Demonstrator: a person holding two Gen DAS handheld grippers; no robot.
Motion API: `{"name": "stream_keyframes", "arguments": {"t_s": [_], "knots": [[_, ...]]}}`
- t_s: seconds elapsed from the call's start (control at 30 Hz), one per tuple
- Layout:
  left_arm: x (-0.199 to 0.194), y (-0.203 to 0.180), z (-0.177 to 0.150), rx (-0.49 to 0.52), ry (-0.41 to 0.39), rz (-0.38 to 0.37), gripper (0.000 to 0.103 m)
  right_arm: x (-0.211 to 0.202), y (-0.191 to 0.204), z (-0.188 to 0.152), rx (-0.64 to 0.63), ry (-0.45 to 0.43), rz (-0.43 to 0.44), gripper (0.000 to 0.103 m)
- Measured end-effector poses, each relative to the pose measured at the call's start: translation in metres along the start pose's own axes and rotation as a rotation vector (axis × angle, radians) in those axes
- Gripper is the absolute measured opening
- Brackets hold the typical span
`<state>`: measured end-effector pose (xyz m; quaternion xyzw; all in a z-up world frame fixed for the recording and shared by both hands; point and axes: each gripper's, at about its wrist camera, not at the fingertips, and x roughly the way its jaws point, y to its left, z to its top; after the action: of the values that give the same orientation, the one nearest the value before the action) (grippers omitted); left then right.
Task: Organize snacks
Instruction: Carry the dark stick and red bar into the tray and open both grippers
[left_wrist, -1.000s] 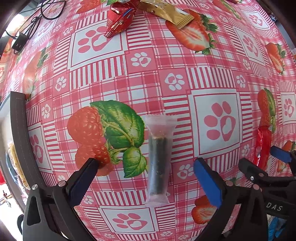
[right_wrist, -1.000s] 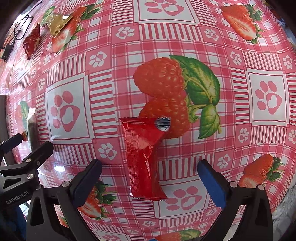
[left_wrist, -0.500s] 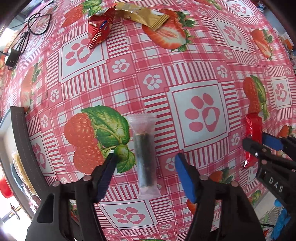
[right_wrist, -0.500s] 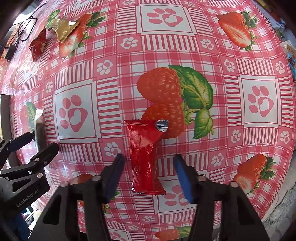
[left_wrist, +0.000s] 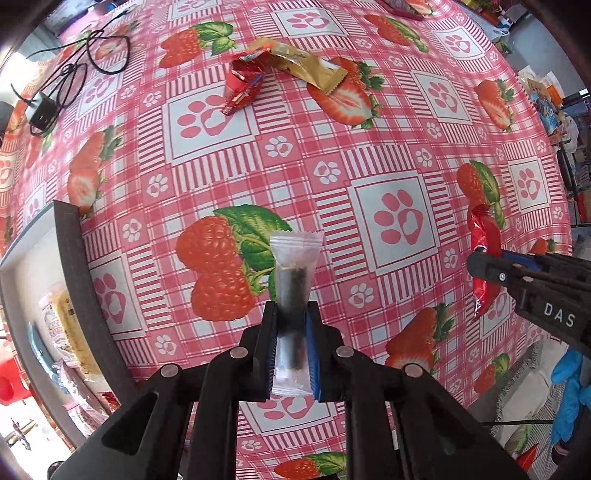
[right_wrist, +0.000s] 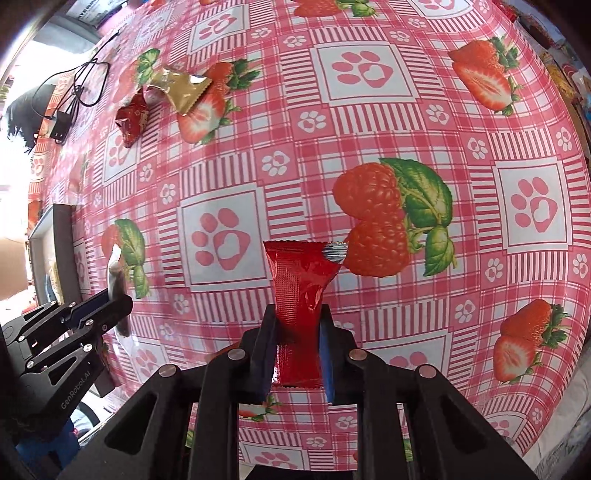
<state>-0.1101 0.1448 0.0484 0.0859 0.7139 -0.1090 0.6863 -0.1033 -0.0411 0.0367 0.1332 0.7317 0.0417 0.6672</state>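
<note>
Counter w/ strawberry cloth: wide bare stretch ahead, dark tray edge at left. Left gripper fingers pinch clear snack pack; right gripper fingers pinch red snack pack. Gold wrapper & small red packet near far edge.

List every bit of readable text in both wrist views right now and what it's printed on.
"DAS": white letters on the right gripper body, seen from the left wrist view.
"GenRoboLAI", as best it reads: on the left gripper body, seen from the right wrist view.
Print on the small red packet and gold wrapper: too small to read.
</note>
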Motion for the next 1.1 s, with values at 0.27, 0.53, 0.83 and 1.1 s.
{"name": "stream_keyframes", "arguments": {"t_s": [0.27,0.53,0.83,1.1], "knots": [[-0.043,0.047,-0.019,-0.096,-0.079,-0.012,0.016,-0.020,0.066,0.009,-0.109,-0.028,0.023,0.022],[-0.063,0.121,-0.050,-0.258,-0.127,0.003,0.016,-0.010,0.148,0.004,-0.259,-0.034,0.039,0.022],[-0.068,0.190,-0.084,-0.420,-0.134,0.028,0.016,0.003,0.243,-0.004,-0.419,-0.014,0.060,0.022],[-0.063,0.233,-0.111,-0.512,-0.120,0.045,0.016,0.014,0.308,-0.018,-0.529,0.016,0.079,0.022]]}}
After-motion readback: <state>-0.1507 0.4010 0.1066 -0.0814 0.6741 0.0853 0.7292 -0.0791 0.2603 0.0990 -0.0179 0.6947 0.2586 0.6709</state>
